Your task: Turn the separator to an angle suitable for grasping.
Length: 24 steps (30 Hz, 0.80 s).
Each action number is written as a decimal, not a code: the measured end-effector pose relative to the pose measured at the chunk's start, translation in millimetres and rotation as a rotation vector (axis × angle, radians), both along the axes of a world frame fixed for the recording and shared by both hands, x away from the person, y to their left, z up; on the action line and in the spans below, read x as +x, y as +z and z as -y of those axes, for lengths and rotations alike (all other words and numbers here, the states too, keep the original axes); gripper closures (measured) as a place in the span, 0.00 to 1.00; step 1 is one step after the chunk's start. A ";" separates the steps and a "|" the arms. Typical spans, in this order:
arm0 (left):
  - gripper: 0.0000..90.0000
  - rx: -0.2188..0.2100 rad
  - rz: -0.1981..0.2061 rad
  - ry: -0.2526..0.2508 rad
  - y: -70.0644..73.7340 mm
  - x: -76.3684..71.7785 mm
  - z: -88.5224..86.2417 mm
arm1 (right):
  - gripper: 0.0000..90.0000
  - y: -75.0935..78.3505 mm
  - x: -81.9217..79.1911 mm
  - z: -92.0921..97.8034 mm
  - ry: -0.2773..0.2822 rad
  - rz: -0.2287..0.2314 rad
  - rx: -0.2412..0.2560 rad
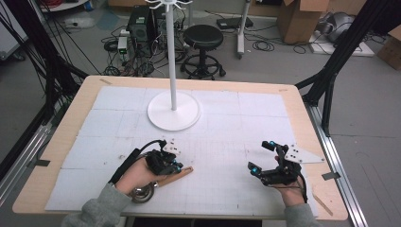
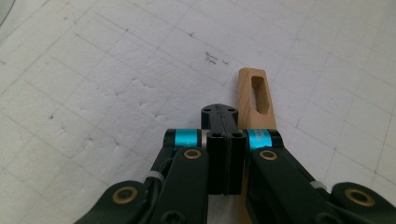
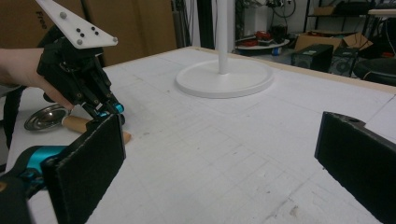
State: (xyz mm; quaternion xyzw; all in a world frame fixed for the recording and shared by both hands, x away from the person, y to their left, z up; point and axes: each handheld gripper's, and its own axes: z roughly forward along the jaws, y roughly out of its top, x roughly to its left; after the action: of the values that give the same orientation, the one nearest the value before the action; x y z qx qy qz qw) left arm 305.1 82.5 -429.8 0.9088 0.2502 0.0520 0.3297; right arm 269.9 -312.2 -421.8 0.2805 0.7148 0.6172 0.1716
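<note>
A ladle with a wooden handle and a metal bowl lies flat on the white mat near the front left. My left gripper hovers over the handle with its jaws pressed together. In the left gripper view the slotted end of the handle lies just to the right of and beneath the left gripper, with nothing between the pads. The right gripper view shows the ladle bowl behind that hand. My right gripper rests at the front right, open wide and empty.
A white stand with a round base and a tall pole rises at the middle back of the mat; its base lies ahead of the right gripper. A stool and boxes stand on the floor beyond the table.
</note>
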 end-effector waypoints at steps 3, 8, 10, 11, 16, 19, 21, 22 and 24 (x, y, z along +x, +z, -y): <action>1.00 -0.002 -0.002 -0.013 0.1 -1.2 1.3 | 0.01 -0.1 0.0 0.3 -0.001 0.001 -0.001; 1.00 0.000 -0.012 -0.056 0.4 -4.4 4.3 | 0.01 0.0 0.0 0.5 -0.004 0.006 0.000; 1.00 -0.002 -0.021 -0.073 0.4 -5.9 5.8 | 0.01 0.0 -0.3 0.4 -0.001 0.002 -0.001; 1.00 0.001 -0.017 -0.086 0.4 -6.6 6.3 | 0.01 -0.1 -0.2 0.4 -0.002 0.004 -0.003; 1.00 0.001 -0.013 -0.107 0.5 -10.1 8.3 | 0.01 -0.1 -0.1 0.4 0.001 0.007 -0.003; 1.00 0.000 -0.014 -0.120 0.3 -11.5 9.1 | 0.01 -0.1 -0.1 0.3 0.002 0.006 -0.003; 1.00 -0.003 -0.015 -0.126 0.4 -12.0 9.4 | 0.01 -0.1 -0.2 0.3 0.003 0.004 -0.003; 1.00 0.001 -0.016 -0.132 0.6 -12.4 9.4 | 0.01 -0.1 -0.2 0.2 0.003 0.004 -0.004; 1.00 0.000 -0.014 -0.135 0.6 -14.0 10.4 | 0.01 -0.1 -0.4 0.1 0.003 0.002 -0.003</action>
State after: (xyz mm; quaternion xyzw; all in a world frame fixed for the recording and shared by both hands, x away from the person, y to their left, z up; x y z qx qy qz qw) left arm 291.1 72.1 -429.2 0.9240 0.1907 0.0234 0.3306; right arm 269.4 -312.3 -421.9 0.2784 0.7160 0.6167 0.1719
